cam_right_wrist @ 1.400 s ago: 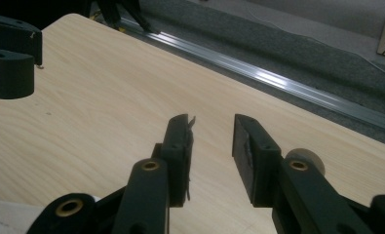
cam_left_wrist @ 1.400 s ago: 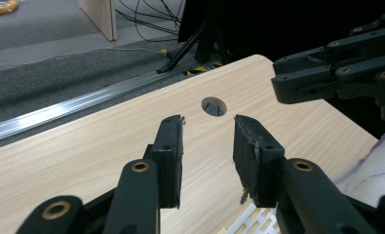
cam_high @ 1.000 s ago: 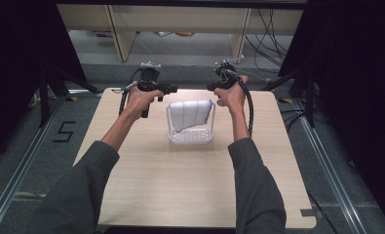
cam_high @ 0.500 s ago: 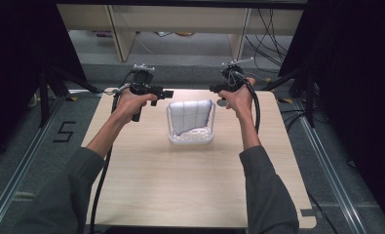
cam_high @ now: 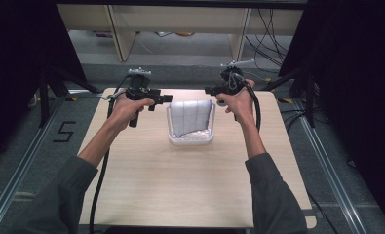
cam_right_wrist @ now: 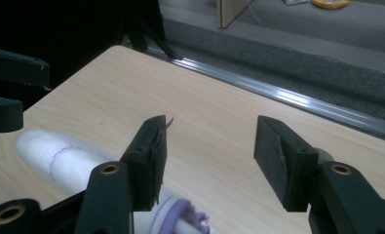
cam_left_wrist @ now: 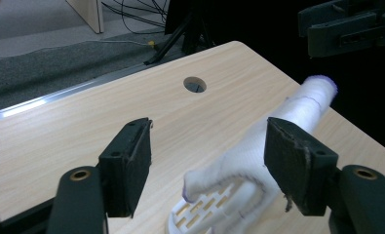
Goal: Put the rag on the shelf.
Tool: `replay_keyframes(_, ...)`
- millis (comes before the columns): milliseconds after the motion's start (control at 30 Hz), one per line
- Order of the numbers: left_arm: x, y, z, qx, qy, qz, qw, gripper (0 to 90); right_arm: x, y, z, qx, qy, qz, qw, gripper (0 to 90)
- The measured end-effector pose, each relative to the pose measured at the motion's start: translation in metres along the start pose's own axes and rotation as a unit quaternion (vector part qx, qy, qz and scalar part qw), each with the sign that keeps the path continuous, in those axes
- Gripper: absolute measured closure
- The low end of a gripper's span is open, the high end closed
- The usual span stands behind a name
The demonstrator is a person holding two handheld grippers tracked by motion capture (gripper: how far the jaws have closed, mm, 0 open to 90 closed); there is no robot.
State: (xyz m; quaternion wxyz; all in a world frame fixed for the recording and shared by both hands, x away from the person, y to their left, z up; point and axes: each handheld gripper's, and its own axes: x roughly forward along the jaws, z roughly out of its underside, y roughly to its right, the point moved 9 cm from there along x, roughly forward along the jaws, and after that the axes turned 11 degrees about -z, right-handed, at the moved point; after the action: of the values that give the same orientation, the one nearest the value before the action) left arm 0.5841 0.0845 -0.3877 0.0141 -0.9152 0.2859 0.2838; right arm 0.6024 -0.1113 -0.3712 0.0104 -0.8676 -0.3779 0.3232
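A white slotted basket (cam_high: 190, 139) stands on the far middle of the table. A white cloth (cam_high: 192, 117) with thin purple lines is draped over its far rim. My left gripper (cam_high: 168, 99) hovers by the cloth's left end and my right gripper (cam_high: 208, 90) by its right end. In the left gripper view the left gripper (cam_left_wrist: 207, 141) is open after widening, with the cloth (cam_left_wrist: 297, 107) and basket rim (cam_left_wrist: 200, 209) beyond, untouched. In the right gripper view the right gripper (cam_right_wrist: 210, 146) is open too, having just widened, and the cloth (cam_right_wrist: 58, 156) lies to its lower left.
The wooden table (cam_high: 180, 185) has a round hole (cam_left_wrist: 195, 85) near its far edge. Behind it a metal rail, grey floor, shelf legs and cables (cam_high: 273, 29) show. Dark stands flank the table on both sides.
Both hands have drawn a little outward from the cloth's top ends. Both pairs of jaws stand wider than before. The cloth stays draped over the basket.
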Motion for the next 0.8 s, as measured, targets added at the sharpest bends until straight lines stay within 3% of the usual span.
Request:
replay_keyframes(67, -0.003, 0.0, 0.003, 0.004, -0.001, -0.006, 1.0, 32.6, -0.002, -0.003, 0.001, -0.012, 0.003, -0.003, 0.9999, 45.9)
replay_keyframes(267, -0.011, 0.003, 0.011, -0.001, 0.004, 0.0, 1.0, 30.7, -0.01, -0.014, 0.003, -0.017, 0.013, -0.011, 0.9997, 43.9)
replay_keyframes(300, -0.012, 0.004, 0.012, -0.003, 0.005, 0.004, 1.0, 30.6, -0.011, -0.016, 0.002, -0.03, 0.014, -0.014, 0.9994, 43.6)
replay_keyframes(333, -0.014, 0.005, 0.013, -0.001, 0.007, 0.003, 1.0, 30.4, -0.012, -0.019, 0.004, -0.022, 0.014, -0.015, 0.9995, 43.1)
replay_keyframes(400, -0.017, 0.007, 0.016, 0.002, 0.006, 0.005, 1.0, 30.1, -0.013, -0.021, 0.004, -0.037, 0.014, -0.017, 0.9991, 42.4)
replay_keyframes(433, -0.018, 0.009, 0.017, 0.007, 0.008, 0.0, 0.9999, 29.8, -0.015, -0.024, 0.007, -0.025, 0.013, -0.015, 0.9995, 42.4)
replay_keyframes(500, -0.021, 0.011, 0.019, 0.012, 0.008, -0.001, 0.9999, 29.5, -0.016, -0.026, 0.009, -0.034, 0.014, -0.021, 0.9991, 42.2)
replay_keyframes(633, -0.027, 0.018, 0.022, 0.009, 0.017, 0.008, 0.9998, 29.5, -0.019, -0.03, 0.016, -0.031, 0.013, -0.023, 0.9992, 41.6)
replay_keyframes(667, -0.028, 0.02, 0.023, 0.01, 0.018, 0.011, 0.9997, 29.5, -0.019, -0.03, 0.017, -0.044, 0.013, -0.023, 0.9987, 41.5)
replay_keyframes(700, -0.031, 0.022, 0.025, 0.01, 0.018, 0.014, 0.9997, 29.5, -0.021, -0.031, 0.02, -0.034, 0.012, -0.019, 0.9992, 41.3)
replay_keyframes(733, -0.033, 0.023, 0.027, 0.01, 0.02, 0.016, 0.9996, 29.5, -0.022, -0.029, 0.021, -0.046, 0.013, -0.019, 0.9987, 40.9)
replay_keyframes(767, -0.034, 0.025, 0.029, 0.012, 0.018, 0.021, 0.9995, 29.5, -0.022, -0.032, 0.024, -0.03, 0.018, -0.022, 0.9991, 40.6)
replay_keyframes(800, -0.036, 0.027, 0.031, 0.014, 0.019, 0.024, 0.9994, 29.5, -0.024, -0.033, 0.026, -0.033, 0.017, -0.028, 0.9989, 40.5)
